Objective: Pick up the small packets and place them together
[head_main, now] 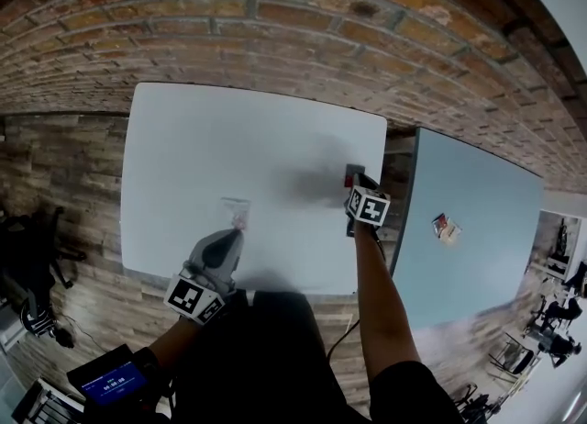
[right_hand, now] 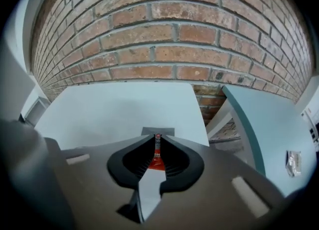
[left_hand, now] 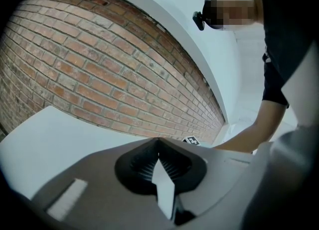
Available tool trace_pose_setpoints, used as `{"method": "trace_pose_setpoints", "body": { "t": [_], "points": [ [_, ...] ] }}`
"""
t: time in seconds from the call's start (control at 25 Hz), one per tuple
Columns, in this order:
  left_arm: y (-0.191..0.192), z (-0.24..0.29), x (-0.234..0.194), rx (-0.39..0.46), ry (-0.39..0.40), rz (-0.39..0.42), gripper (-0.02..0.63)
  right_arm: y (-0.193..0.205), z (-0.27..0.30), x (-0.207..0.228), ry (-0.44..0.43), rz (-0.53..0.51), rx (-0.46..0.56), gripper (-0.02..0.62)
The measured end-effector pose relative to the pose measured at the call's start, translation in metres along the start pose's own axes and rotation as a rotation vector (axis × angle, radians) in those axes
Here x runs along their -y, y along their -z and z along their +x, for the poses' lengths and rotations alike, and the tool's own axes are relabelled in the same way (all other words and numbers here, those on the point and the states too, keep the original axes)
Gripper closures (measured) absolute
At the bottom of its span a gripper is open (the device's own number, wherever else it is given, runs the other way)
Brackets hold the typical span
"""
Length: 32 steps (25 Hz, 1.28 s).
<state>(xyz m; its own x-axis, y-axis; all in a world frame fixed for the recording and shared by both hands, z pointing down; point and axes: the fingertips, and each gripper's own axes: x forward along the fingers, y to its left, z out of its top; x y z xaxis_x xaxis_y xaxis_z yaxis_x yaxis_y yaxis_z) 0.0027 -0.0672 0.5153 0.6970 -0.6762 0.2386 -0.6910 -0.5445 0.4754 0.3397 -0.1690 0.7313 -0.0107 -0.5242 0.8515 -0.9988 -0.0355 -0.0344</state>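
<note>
A small red packet is pinched upright between the jaws of my right gripper. In the head view that gripper sits low over the right edge of the white table, with the red packet at its tips. A clear small packet lies flat on the white table near its front. My left gripper hovers just in front of it, shut with nothing in it; its jaws meet. A third packet lies on the blue-grey table, also visible as the packet.
A brick wall runs behind both tables. A narrow gap separates the white table from the blue-grey one. Wooden floor lies to the left. Chairs stand at the far right, and a device with a lit screen sits bottom left.
</note>
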Motion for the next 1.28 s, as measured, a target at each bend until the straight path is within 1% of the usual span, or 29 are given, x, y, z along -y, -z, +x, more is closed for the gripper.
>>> {"method": "trace_pose_setpoints", "body": {
  "t": [0.04,0.24,0.32,0.4,0.48,0.56,0.68,0.72,0.8,0.84,0.92,1.08,1.2,1.24,1.28],
  "points": [
    [0.000,0.000,0.001,0.000,0.002,-0.001,0.604,0.004,0.003,-0.001,-0.006,0.005,-0.017,0.552],
    [-0.001,-0.002,-0.002,0.005,-0.002,-0.006,0.604,0.011,0.008,-0.003,-0.011,-0.016,-0.063,0.546],
    [0.000,-0.006,-0.007,0.008,-0.014,-0.012,0.604,0.017,0.005,-0.010,-0.024,-0.016,-0.083,0.546],
    [0.002,-0.010,-0.013,0.009,-0.030,-0.020,0.604,0.033,-0.004,-0.023,-0.039,0.008,-0.097,0.546],
    [0.005,-0.015,-0.020,0.008,-0.045,-0.024,0.604,0.057,-0.018,-0.042,-0.056,0.048,-0.111,0.545],
    [0.009,-0.021,-0.027,0.003,-0.060,-0.022,0.604,0.086,-0.034,-0.071,-0.085,0.083,-0.132,0.541],
    [0.021,-0.029,-0.037,-0.017,-0.082,-0.032,0.604,0.126,-0.055,-0.125,-0.142,0.093,-0.169,0.541],
    [0.024,-0.032,-0.038,-0.026,-0.082,-0.022,0.604,0.136,-0.060,-0.142,-0.157,0.097,-0.174,0.541],
    [0.027,-0.036,-0.033,-0.043,-0.062,0.033,0.604,0.150,-0.067,-0.170,-0.169,0.099,-0.172,0.541],
    [0.027,-0.037,-0.029,-0.046,-0.045,0.056,0.604,0.152,-0.067,-0.179,-0.169,0.098,-0.167,0.541],
    [0.026,-0.038,-0.020,-0.046,-0.016,0.066,0.604,0.150,-0.065,-0.190,-0.175,0.110,-0.159,0.541],
    [0.030,-0.050,-0.017,-0.049,0.008,0.044,0.604,0.143,-0.059,-0.197,-0.170,0.141,-0.164,0.543],
    [0.031,-0.057,-0.022,-0.054,0.013,0.029,0.604,0.138,-0.058,-0.196,-0.183,0.153,-0.156,0.543],
    [0.031,-0.059,-0.024,-0.055,0.014,0.025,0.604,0.137,-0.058,-0.197,-0.193,0.153,-0.149,0.534],
    [0.031,-0.060,-0.026,-0.057,0.015,0.022,0.604,0.136,-0.058,-0.198,-0.205,0.153,-0.141,0.505]
  ]
}}
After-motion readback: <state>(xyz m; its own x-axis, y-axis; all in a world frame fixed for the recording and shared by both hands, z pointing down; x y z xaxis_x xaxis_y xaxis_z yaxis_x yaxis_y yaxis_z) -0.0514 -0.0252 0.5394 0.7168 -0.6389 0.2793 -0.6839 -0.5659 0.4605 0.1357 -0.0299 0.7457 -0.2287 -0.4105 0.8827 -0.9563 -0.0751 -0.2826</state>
